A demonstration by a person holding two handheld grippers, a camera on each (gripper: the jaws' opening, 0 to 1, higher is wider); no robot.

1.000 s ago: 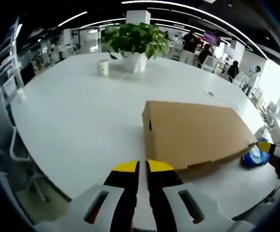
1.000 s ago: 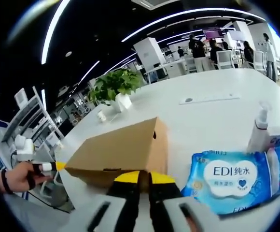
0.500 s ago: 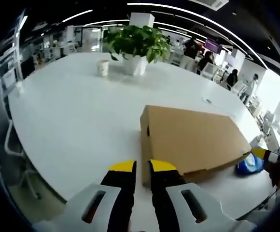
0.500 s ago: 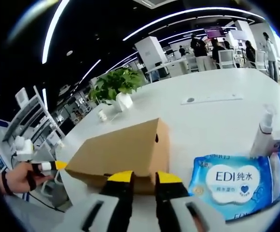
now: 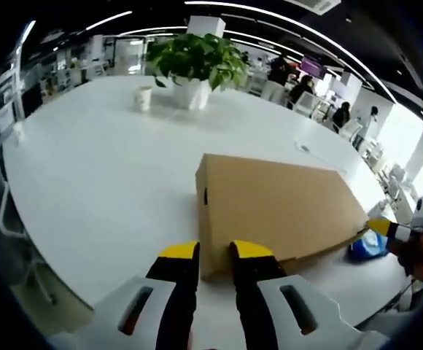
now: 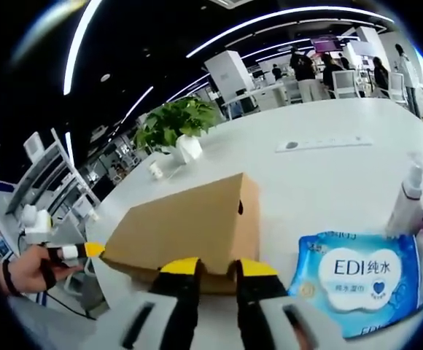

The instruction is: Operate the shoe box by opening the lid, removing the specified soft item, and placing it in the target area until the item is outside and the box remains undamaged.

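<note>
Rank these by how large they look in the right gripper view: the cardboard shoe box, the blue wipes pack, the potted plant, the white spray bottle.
1. shoe box
2. wipes pack
3. potted plant, farther off, so true size unsure
4. spray bottle

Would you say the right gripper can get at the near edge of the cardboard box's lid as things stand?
Probably yes. The right gripper sits right at the near lower edge of the closed box, jaws slightly apart, nothing between them. The wipes pack lies off to the side, clear of the way.
</note>
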